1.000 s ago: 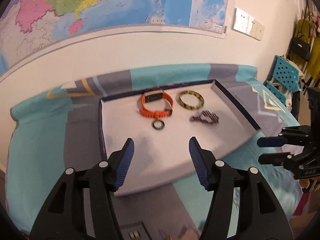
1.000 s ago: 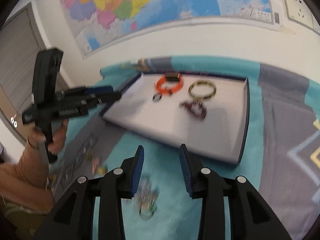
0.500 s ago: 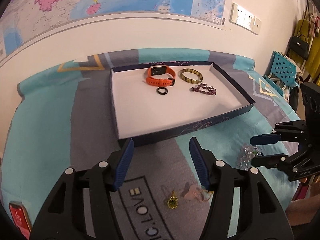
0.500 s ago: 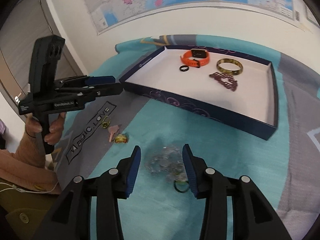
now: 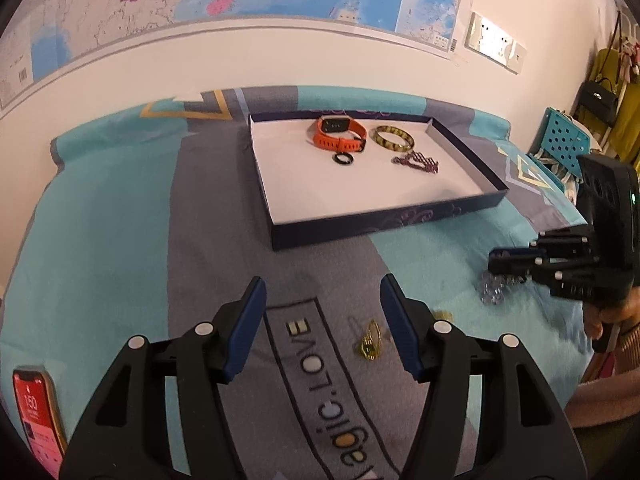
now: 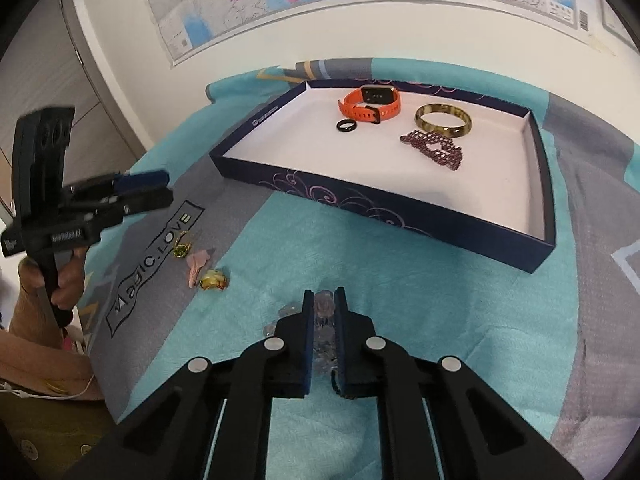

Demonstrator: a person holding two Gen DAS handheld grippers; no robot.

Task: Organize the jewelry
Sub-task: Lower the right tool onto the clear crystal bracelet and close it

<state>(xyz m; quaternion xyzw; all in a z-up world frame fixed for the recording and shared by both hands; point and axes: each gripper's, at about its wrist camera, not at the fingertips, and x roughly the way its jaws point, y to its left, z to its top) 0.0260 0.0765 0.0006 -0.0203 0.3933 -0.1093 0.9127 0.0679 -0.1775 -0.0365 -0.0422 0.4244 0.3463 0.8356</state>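
A dark blue tray [image 5: 384, 228] [image 6: 384, 204] on the cloth holds an orange watch [image 5: 340, 136] [image 6: 370, 106], a black ring [image 5: 344, 159] [image 6: 346, 125], a gold bangle [image 5: 394, 139] [image 6: 443, 120] and a purple beaded piece [image 5: 418, 162] [image 6: 436, 148]. My right gripper [image 6: 323, 300] [image 5: 494, 266] is shut on a clear crystal bracelet [image 6: 324, 320] [image 5: 490, 294] lying on the teal cloth. My left gripper [image 5: 322, 296] [image 6: 160, 188] is open and empty, above the grey strip. A gold pendant [image 5: 370, 344] [image 6: 182, 249] lies just inside its right finger.
A pink piece [image 6: 198, 264] and a yellow ring [image 6: 214, 280] lie on the cloth left of my right gripper. A red phone [image 5: 36, 416] lies at the bed's near left edge. A teal stool [image 5: 566, 140] stands at the far right.
My right gripper has come down and shut on the crystal bracelet. My left gripper has dropped back and lower toward the gold pendant, still open.
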